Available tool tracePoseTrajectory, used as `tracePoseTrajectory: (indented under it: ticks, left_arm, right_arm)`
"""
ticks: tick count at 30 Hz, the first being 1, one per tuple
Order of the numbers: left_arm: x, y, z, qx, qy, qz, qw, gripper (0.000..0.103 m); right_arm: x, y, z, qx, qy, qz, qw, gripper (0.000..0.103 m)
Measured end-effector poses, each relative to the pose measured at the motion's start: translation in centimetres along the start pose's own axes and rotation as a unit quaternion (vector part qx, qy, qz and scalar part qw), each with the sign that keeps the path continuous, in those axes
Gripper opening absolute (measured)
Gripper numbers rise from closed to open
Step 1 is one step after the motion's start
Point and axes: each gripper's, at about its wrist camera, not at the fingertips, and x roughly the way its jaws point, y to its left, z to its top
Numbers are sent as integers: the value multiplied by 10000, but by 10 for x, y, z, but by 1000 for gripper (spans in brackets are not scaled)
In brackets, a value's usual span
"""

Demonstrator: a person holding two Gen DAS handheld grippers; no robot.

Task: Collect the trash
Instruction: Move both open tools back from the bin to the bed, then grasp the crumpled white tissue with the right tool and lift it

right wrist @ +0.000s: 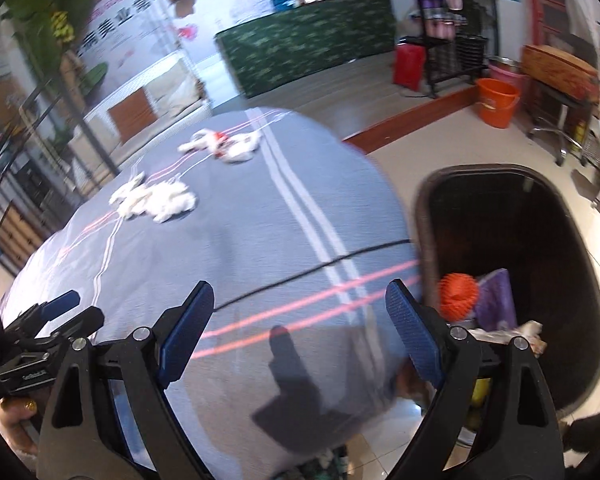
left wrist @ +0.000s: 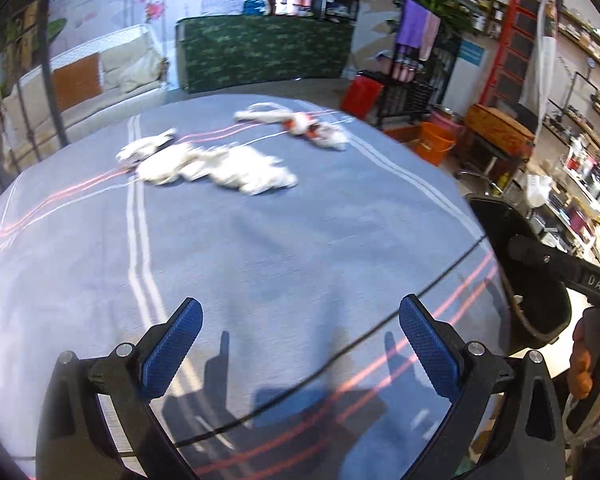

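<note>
Crumpled white tissues (left wrist: 216, 166) lie in a heap on the blue-grey striped tablecloth (left wrist: 260, 248), far from me. A second pile of white and red scraps (left wrist: 300, 124) lies beyond it. Both piles show in the right wrist view, the tissues (right wrist: 154, 200) and the red-white scraps (right wrist: 224, 144). My left gripper (left wrist: 300, 344) is open and empty above the near cloth. My right gripper (right wrist: 300, 332) is open and empty at the table's right edge. A black trash bin (right wrist: 512, 208) stands beside the table; it holds an orange spiky ball (right wrist: 458, 294), a purple wrapper and paper.
A thin black cable (left wrist: 380, 320) runs across the cloth. On the floor to the right stand an orange bucket (right wrist: 496, 102), a red box and a black rack. A green-covered counter (left wrist: 264, 52) and a white sofa stand behind the table. The left gripper shows at the right wrist view's left edge (right wrist: 40, 328).
</note>
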Motion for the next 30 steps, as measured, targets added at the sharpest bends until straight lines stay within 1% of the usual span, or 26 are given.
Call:
tracePoseTrajectory:
  ticks: [4,8,12,15,18,21,24,29,30]
  left_arm:
    - [-6,24,-3,-164,-33,76,9998,97]
    - [-9,44,2,-196,-87,209,9996,97]
    - [-8,64,9,-250,-111,357,9990,97]
    - [-5,79,14,-338,-82,447,9984,97]
    - [-3,92,17,-459,-86,504,9976,97]
    - [-1,103,19,-564,-82,495,9971,97]
    - [3,108,21,-580,-38,505,9970,97]
    - [10,116,26,-679,20,424,9968,97]
    - [11,118,28,-697,15,420,9967,97]
  right_arm:
    - [18,26,9,-268,254,271,9990,87]
    - [42,59,24,-544,481,542,9959,87]
    - [77,100,44,-964,782,794,9891,87]
    - [108,132,57,-1370,1038,853,9814,87]
    - [139,156,68,-1663,1285,818,9742,87]
    - [167,174,77,-1877,1436,718,9690,83]
    - [191,186,85,-2029,1541,611,9651,77]
    - [216,201,95,-2277,1619,446,9592,69]
    - [219,202,96,-2333,1630,402,9578,59]
